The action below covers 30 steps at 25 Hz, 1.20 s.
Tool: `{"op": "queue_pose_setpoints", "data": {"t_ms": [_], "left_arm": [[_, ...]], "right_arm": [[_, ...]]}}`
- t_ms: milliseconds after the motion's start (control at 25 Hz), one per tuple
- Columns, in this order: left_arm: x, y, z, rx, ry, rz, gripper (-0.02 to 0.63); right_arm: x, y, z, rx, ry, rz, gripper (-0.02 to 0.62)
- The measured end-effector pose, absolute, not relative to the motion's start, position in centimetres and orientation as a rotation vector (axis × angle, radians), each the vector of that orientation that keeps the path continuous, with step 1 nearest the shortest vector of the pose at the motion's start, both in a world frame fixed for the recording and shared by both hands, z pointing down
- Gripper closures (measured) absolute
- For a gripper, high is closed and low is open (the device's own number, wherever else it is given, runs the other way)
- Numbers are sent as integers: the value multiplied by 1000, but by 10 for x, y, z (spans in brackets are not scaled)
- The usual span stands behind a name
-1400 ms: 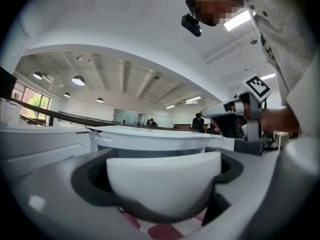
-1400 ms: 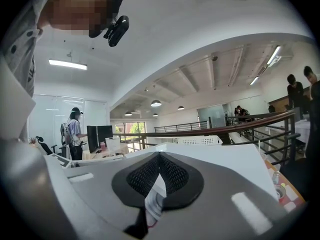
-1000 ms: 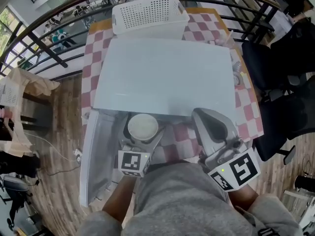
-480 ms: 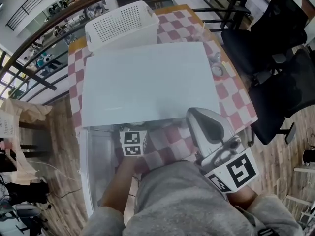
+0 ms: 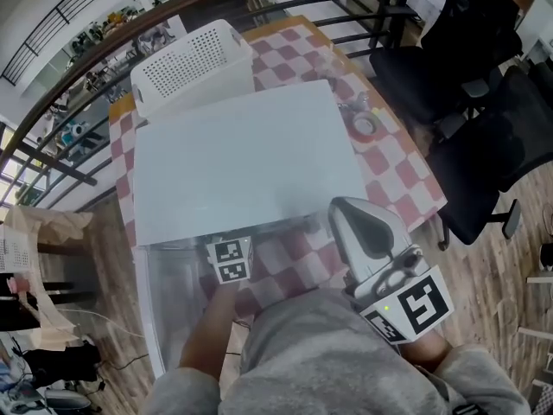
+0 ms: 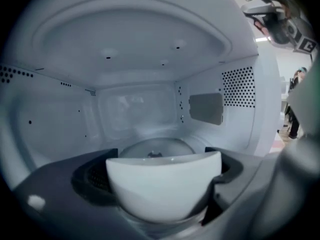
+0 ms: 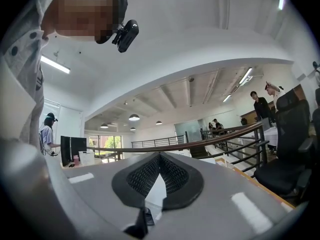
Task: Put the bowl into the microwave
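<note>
- The left hand-held gripper (image 5: 231,260) reaches into the open microwave (image 5: 242,158), its jaws clamped on the sides of the white bowl (image 6: 165,186).
- The bowl is upright inside the cavity, over the near edge of the glass turntable (image 6: 155,145); I cannot tell if they touch.
- The right hand-held gripper (image 5: 356,225) is right of the opening, angled upward, with its jaws together and nothing between them.
- The door (image 5: 164,309) hangs open at the left.
- A basket (image 5: 192,63) sits at the far end of the table (image 5: 406,175).
</note>
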State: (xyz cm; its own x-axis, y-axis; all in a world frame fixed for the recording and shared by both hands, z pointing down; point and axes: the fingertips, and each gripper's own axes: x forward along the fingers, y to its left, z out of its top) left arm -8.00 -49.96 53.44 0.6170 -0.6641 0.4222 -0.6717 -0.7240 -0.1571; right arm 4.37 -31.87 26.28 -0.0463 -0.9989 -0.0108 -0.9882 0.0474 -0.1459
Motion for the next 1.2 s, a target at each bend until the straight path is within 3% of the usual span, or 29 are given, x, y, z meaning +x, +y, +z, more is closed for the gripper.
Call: {"op": "queue_pose_setpoints", "data": {"t_ms": [1200], "left_arm": [[-87, -490, 552, 2653, -1129, 912, 67]], "right_arm": [[67, -289, 272, -2123, 2087, -181, 598]]}}
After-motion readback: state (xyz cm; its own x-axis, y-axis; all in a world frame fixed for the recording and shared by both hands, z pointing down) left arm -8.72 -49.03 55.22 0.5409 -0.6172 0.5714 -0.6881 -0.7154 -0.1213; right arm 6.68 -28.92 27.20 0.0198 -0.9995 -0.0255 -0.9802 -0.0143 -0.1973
